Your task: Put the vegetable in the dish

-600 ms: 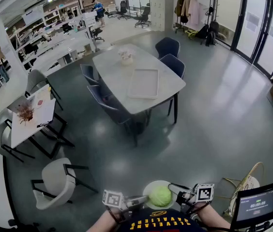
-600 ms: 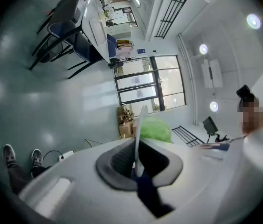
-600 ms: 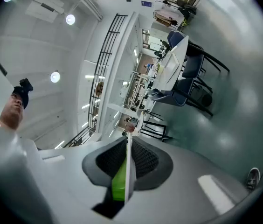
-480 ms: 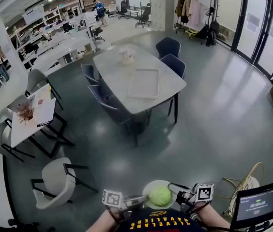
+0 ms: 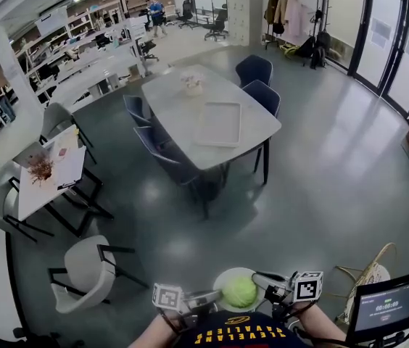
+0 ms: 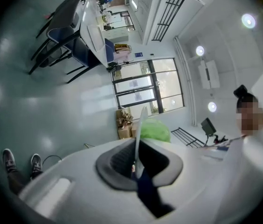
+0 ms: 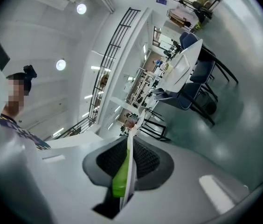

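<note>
cabbage (image 5: 239,293): round green head, sitting in the middle of the white dish (image 5: 222,278), so that part looks done to me

left gripper (image 5: 206,299): clamped on the dish's left rim, thin edge pinched between the jaws

right gripper (image 5: 264,281): clamped on the dish's right rim, same deal

handling: my guess is the head's firm, fairly light and happy to roll (outer leaves bruise easily), so keep the dish level. If it needs lifting, grab across its widest part.
</note>
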### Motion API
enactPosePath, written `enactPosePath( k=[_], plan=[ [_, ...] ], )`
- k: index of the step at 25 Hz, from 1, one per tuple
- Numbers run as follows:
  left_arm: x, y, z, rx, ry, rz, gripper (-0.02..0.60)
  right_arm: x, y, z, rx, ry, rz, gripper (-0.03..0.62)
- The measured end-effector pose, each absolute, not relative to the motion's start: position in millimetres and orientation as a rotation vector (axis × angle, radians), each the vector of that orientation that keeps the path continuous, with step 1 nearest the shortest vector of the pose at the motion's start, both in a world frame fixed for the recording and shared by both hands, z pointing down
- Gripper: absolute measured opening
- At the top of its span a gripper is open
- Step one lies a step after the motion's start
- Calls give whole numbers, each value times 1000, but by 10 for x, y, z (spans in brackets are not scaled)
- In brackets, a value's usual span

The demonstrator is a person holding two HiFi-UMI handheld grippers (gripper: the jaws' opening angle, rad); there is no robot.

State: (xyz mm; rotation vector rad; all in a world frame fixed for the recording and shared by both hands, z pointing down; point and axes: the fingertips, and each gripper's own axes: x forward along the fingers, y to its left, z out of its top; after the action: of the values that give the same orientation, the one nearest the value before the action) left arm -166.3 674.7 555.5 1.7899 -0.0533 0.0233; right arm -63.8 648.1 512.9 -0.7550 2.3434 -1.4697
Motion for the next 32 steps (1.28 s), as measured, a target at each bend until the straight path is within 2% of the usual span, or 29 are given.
enactPosePath(
  k=[7,10,13,19,32],
  plan=[
    [-1699,6683,5363,1838,-36,-107,13,-636,6549,5017,-621,2436,-1454,32],
    [-1771,6652,5360,1847,-72,-110,14,-664,6609,5038,-609,2461,-1466,58],
    [-1791,6655,5340,1869,-101,-78,12,-690,6621,5091,-637,2471,-1475,29],
    [-1318,6565,5314,1893,-200,9,16,-193,6518,5157,-731,2446,-1485,17],
    [-1051,6170,5517,1790,-357,-34,28,105,6185,5412,-730,2360,-1572,18]
  ],
)
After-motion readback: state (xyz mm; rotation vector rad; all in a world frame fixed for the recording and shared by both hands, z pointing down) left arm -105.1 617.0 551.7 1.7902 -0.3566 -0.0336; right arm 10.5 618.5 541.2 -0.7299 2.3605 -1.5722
